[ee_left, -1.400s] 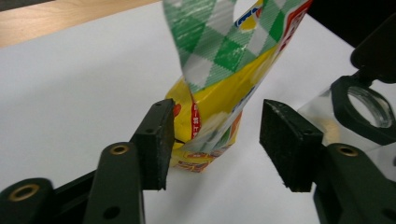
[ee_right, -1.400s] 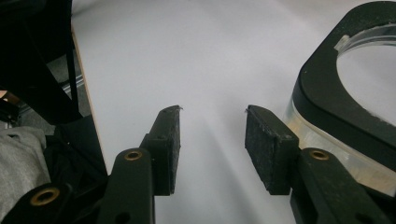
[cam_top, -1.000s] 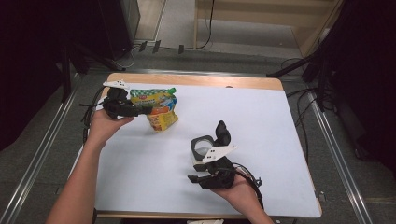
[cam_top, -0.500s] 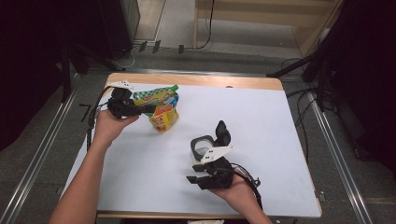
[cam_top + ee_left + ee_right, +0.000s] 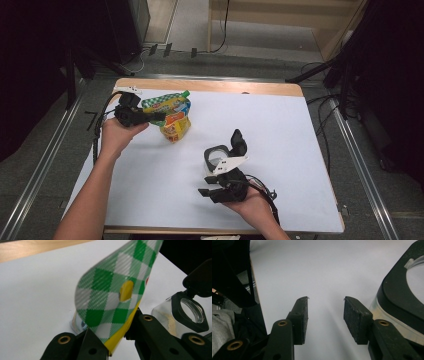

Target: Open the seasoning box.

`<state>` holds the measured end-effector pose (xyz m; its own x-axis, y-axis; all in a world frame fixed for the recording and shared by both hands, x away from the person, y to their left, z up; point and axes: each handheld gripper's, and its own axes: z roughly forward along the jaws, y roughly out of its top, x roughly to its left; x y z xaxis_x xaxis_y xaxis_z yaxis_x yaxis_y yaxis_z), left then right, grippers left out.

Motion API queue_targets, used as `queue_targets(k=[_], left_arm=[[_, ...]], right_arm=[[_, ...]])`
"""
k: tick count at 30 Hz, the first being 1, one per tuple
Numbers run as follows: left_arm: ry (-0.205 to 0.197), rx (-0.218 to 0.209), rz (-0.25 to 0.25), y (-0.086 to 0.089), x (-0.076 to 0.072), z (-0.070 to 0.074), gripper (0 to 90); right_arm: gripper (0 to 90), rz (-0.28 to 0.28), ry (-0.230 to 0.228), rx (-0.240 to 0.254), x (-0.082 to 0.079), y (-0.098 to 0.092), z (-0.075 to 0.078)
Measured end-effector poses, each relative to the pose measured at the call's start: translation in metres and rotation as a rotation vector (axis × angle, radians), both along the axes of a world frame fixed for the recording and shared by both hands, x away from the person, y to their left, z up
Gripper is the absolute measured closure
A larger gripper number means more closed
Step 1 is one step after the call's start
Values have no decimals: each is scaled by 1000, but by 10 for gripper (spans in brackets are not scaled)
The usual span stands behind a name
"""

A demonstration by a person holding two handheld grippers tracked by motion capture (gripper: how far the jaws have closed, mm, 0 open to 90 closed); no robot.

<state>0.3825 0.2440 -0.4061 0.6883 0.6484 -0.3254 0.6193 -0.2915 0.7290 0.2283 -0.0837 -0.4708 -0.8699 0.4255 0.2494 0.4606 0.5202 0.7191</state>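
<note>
While the green-checked pouch (image 5: pixel 112 290) sits at the far left of the white worktop (image 5: pixel 280 130), its flat top edge is pinched in the left claw (image 5: pixel 159 116), whose jaws have just been closing and now clamp it; in the left gripper view the pouch rises between the black jaws, yellow edge showing. A second orange-yellow packet (image 5: pixel 176 128) lies touching it, just nearer. Well apart, near the front middle, a clear jar (image 5: pixel 216 156) with a black flip lid (image 5: pixel 238 142) stands open. The right claw (image 5: pixel 325 306) rests just beside the jar, jaws parted, gripping nothing.
</note>
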Motion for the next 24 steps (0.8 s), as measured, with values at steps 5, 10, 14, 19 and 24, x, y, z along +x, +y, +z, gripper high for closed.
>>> queue_targets(k=[5, 10, 14, 19, 24], left_arm=[[-7, -22, -1, -2, 3, -6, 822], [-30, -22, 3, -4, 3, -7, 839], [-8, -23, -6, -5, 2, -5, 900], [-27, -43, 16, -6, -1, 4, 900], [11, -27, -1, -8, -7, 20, 900]], right_arm=[[558, 2, -1, 1, 1, 0, 0], [566, 7, 1, 1, 0, 1, -1], [568, 6, -1, 4, 1, 1, 0], [570, 7, -8, 11, -1, 3, 1], [563, 6, -18, 25, -1, 7, 2]])
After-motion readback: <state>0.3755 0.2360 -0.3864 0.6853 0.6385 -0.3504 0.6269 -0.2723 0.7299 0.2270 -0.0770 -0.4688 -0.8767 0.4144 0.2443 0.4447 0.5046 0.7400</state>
